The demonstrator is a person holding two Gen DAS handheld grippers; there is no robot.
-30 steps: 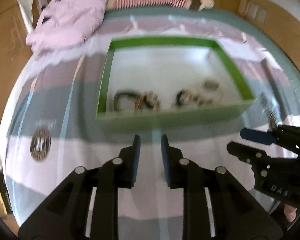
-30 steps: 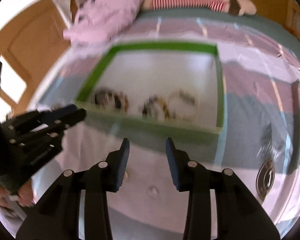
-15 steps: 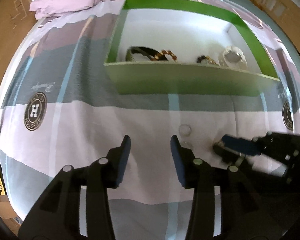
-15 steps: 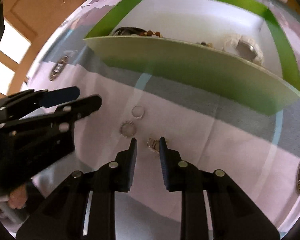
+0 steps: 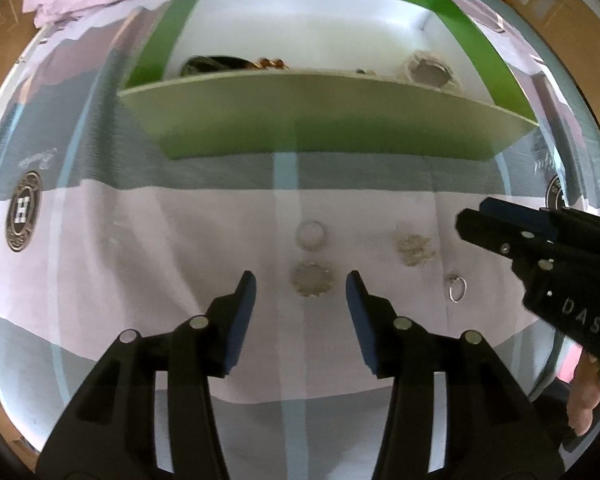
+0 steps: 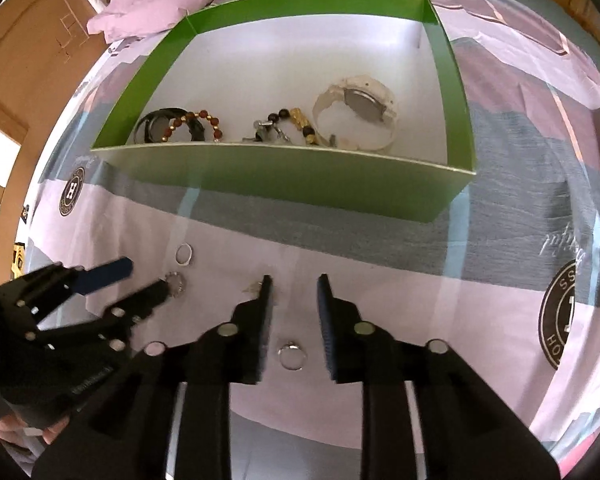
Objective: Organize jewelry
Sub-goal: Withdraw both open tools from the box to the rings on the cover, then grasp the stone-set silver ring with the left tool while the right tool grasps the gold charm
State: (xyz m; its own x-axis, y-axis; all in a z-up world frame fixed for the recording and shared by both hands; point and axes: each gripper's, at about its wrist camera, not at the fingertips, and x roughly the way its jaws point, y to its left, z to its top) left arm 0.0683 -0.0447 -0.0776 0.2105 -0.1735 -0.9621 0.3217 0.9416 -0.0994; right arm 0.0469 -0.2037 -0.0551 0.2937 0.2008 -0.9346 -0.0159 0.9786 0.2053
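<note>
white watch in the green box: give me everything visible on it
The chunky white plastic wristwatch has a round grey face and a closed strap loop. It lies tilted on the white floor of the shallow green cardboard box, toward its right side, near the front wall. A bracelet of black and gold beads lies against its left edge. No claw touches it.

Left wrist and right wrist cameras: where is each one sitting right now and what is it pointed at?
Left wrist: on the left claw, angled down at the bedspread; a toothed ring lies between its open fingers, the right claw enters from the right.
Right wrist: on the right claw, looking over the near wall into the green box at the white watch; a plain ring lies between its open fingers, the left claw at left.
Shared: box, toothed ring, both claws.
</note>
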